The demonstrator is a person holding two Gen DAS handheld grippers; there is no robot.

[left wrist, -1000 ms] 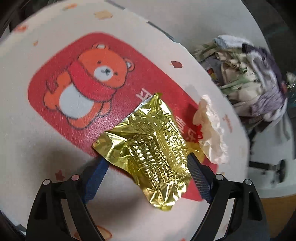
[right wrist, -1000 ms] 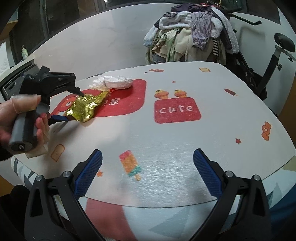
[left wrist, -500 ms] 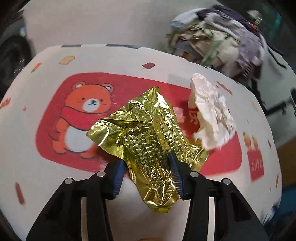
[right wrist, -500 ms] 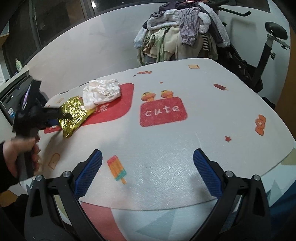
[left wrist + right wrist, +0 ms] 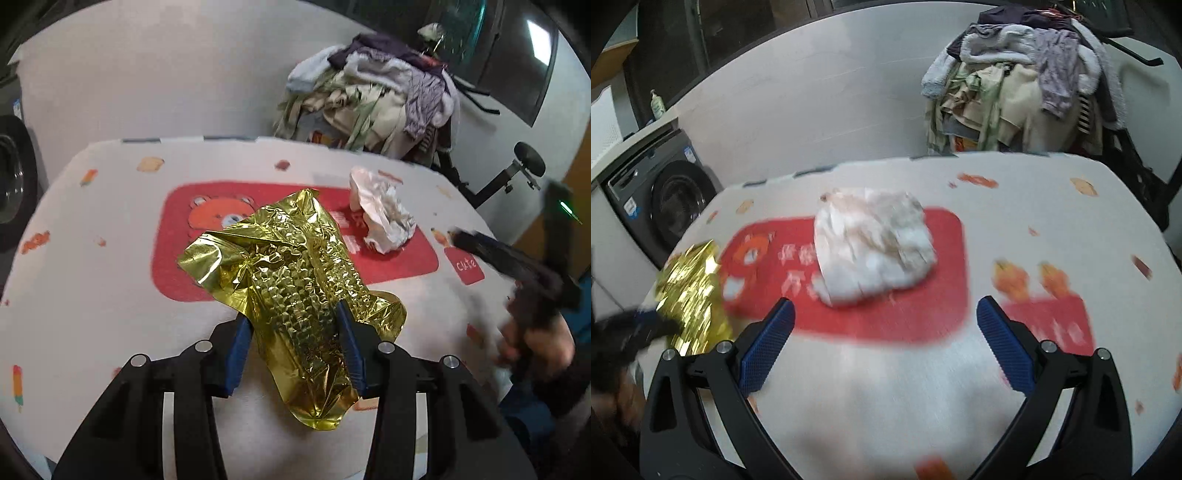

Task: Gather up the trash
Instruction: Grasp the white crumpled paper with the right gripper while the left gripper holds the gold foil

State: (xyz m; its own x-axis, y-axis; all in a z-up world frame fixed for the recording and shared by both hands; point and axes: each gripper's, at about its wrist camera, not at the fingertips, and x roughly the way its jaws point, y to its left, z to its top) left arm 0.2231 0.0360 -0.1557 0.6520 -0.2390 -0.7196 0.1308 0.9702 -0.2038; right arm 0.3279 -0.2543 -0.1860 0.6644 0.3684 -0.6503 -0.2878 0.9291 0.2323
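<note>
Behind the tabletop (image 5: 1052,221), covered in a white cartoon-print cloth, a washing machine (image 5: 665,199) stood at far left and a heap of clothes (image 5: 1027,85) at right. Left to right in the left wrist view: the left claw (image 5: 293,343) was clenched on a crumpled gold foil wrapper (image 5: 295,291) (its loose end hung toward the camera), with a wad of white tissue (image 5: 384,218) beyond on the red bear panel (image 5: 177,258). The right claw (image 5: 884,343) gaped wide, grasping nothing, just short of the tissue (image 5: 875,243).
</note>
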